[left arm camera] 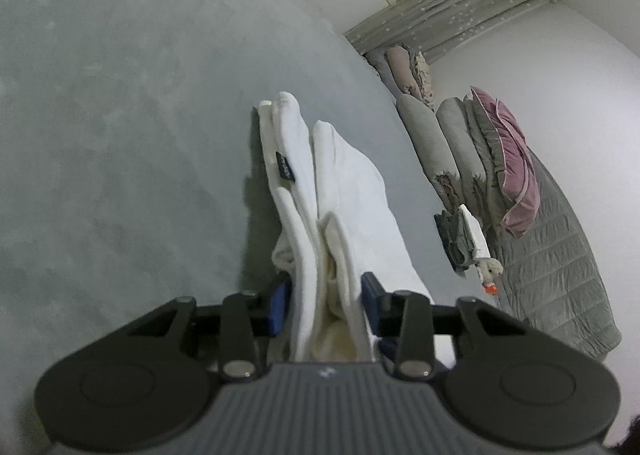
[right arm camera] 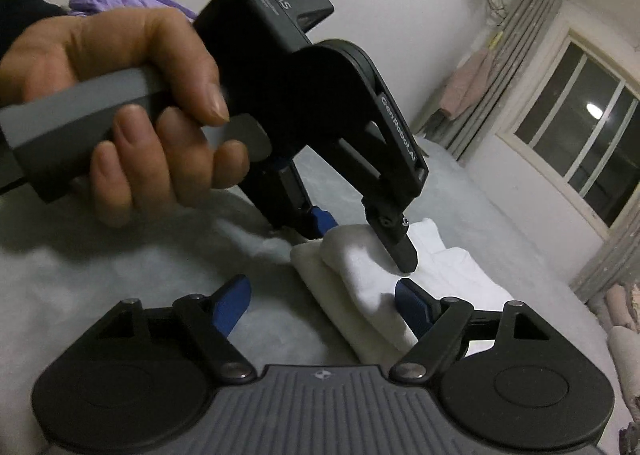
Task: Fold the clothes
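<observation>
— Left wrist view first: what's the left gripper (left arm camera: 326,307) doing?
— Its blue pads are clamped on the folded white fleece garment (left arm camera: 340,191), which lies on the grey plush bed cover (left arm camera: 120,115) toward its right edge.
— And the right wrist view?
— A hand (right arm camera: 132,111) holds the left gripper's handle; the right gripper (right arm camera: 320,307) is spread wide, one pad beside the garment.

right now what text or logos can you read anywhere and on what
"GenRobot.AI": along the side of the left gripper, seen from the right wrist.
"UAS" or similar: partly cut off, on the top block of that gripper.
Dark tag on the white garment: has print, too blurred to read.
Small star-like logo on each gripper's grey body: no letters.
</observation>
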A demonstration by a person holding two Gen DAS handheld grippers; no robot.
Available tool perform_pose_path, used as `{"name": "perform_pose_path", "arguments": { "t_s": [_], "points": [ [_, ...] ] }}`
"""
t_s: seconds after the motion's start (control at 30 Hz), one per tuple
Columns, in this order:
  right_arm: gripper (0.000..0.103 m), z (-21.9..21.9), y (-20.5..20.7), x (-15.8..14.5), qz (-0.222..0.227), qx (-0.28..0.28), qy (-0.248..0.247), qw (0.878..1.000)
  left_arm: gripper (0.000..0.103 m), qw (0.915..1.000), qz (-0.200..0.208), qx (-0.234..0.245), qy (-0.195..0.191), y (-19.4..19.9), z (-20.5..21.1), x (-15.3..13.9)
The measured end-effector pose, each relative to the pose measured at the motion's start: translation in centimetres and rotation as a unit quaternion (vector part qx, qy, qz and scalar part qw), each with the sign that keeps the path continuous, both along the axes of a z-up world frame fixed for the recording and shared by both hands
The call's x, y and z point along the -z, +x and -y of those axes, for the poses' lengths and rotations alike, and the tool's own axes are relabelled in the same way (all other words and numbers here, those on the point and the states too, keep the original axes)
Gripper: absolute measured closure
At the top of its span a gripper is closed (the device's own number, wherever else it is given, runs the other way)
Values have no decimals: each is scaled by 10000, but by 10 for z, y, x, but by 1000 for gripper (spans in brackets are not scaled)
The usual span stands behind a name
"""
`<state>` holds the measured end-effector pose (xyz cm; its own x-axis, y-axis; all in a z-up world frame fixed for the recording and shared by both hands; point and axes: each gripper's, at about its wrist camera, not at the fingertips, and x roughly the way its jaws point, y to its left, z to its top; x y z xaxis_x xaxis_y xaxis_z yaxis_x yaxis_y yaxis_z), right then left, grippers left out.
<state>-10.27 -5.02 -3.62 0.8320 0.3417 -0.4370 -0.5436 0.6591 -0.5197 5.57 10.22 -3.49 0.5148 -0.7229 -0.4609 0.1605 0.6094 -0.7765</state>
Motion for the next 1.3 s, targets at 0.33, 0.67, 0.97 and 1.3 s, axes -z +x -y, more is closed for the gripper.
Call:
{"name": "perform_pose_path", "arguments": {
  "t_s": [0.33, 0.67, 0.97, 1.3],
  "points": [
    [79, 0, 11, 2, 190, 628, -8, 9978, 54, 10000, -42, 48, 58, 1, 0, -2],
    [92, 42, 24, -29, -768, 890, 1902, 9747, 31, 9999, -62, -36, -73, -1, -16, -5],
    [93, 63, 33, -40, -1153, 926, 2529, 9561, 23, 9998, -66, -30, -194, -4, -17, -7],
    [92, 52, 40, -36, -1045, 816, 2170, 9671, 14, 9985, -3, 118, -538, 6, 9, -5]
  ]
}}
